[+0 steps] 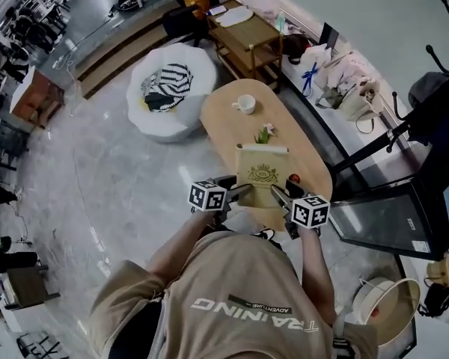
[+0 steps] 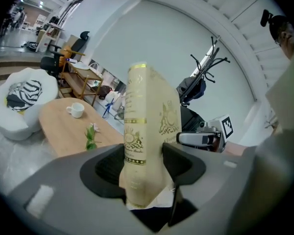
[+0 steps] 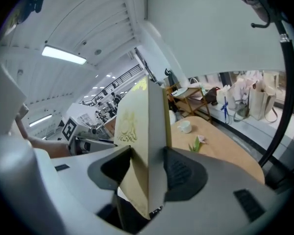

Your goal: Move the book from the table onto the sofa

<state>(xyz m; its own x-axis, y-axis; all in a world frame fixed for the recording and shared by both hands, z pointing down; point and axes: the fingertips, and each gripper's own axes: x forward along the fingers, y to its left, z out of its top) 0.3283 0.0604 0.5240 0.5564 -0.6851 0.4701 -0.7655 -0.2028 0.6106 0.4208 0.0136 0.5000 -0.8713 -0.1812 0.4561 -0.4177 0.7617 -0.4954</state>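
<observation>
Book [image 1: 262, 172]: cream, gilt. Left tongs [image 1: 242, 191] and right tongs [image 1: 278, 194] each clamped on its 6 o'clock edge, over worktop [image 1: 224, 122]. Cup [image 1: 245, 104] at 12 o'clock.

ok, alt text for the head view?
Seen from above, a person grips a cream book between the left gripper and right gripper over the near end of an oval table. A cup and a flower sit farther along it; a white sofa stands beyond.

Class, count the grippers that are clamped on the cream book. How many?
2. The left gripper clamps the book at its left edge; the right gripper clamps its right edge. Neither is hidden.
</observation>
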